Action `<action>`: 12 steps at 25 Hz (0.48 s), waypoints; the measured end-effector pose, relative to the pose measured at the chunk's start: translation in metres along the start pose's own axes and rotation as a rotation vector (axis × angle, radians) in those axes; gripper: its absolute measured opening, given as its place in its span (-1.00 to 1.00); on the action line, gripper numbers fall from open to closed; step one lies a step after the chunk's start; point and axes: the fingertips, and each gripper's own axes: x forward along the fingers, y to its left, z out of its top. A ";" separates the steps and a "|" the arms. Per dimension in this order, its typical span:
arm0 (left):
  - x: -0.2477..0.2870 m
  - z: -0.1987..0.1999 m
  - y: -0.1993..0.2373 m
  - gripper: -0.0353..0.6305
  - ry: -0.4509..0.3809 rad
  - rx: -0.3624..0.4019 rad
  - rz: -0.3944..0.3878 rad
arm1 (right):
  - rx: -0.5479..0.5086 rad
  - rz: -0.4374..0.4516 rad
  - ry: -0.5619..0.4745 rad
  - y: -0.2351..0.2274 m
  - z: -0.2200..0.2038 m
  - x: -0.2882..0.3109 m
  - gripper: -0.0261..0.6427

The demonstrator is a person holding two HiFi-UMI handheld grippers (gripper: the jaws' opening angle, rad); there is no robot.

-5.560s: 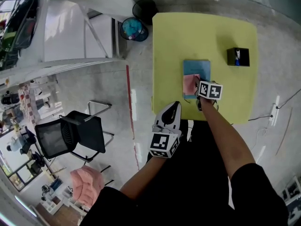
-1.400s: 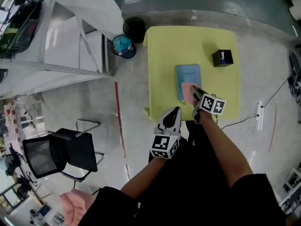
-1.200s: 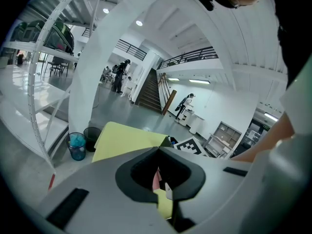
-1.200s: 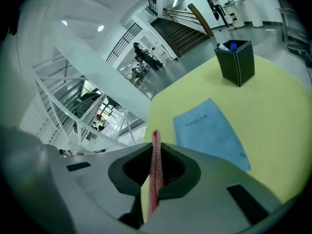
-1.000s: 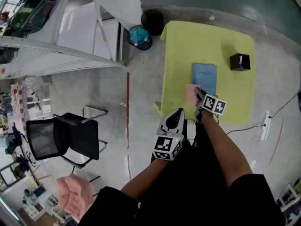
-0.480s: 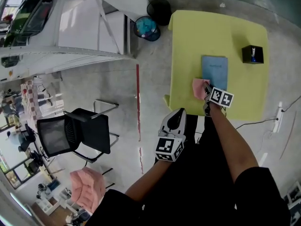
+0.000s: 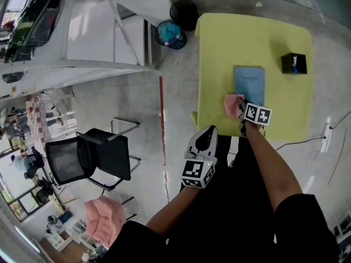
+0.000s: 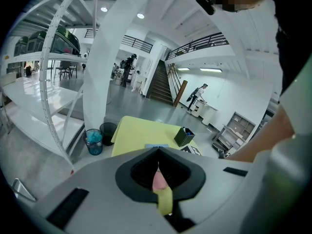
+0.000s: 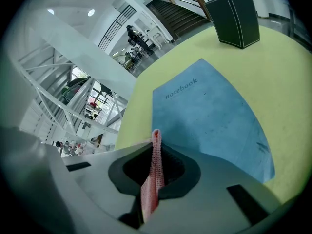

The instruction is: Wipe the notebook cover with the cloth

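Head view: the right gripper (image 7: 240,105) clamps the pink cloth (image 7: 233,104) at the near-left corner of the notebook (image 7: 249,84) on the bench (image 7: 219,48). Left gripper view: the left gripper (image 8: 158,155) has its jaws together, empty. Right gripper view: the cloth stands pinched edge-up; it would do better lowered flat and swept along the whole cover.

The person wears a black top (image 7: 230,212) with short sleeves (image 7: 299,218), forearms bare. The left hand-held gripper (image 7: 206,131) and right hand-held gripper (image 7: 240,104) have pale grey shells with a black hollow round the jaws. Each carries a white cube (image 7: 196,171) with black square markers.
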 end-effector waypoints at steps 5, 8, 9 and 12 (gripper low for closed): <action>0.003 0.002 -0.005 -0.85 -0.001 0.004 -0.001 | -0.010 -0.003 0.017 -0.003 0.001 -0.002 -0.81; 0.003 0.002 -0.009 -0.85 0.005 0.007 -0.002 | -0.002 0.002 0.014 -0.005 0.001 -0.004 -0.81; 0.004 0.002 -0.010 -0.85 0.007 0.011 -0.002 | 0.000 0.004 0.013 -0.005 0.002 -0.004 -0.81; 0.005 0.003 -0.017 -0.85 0.007 0.039 -0.005 | -0.002 0.007 0.011 -0.008 0.005 -0.007 -0.81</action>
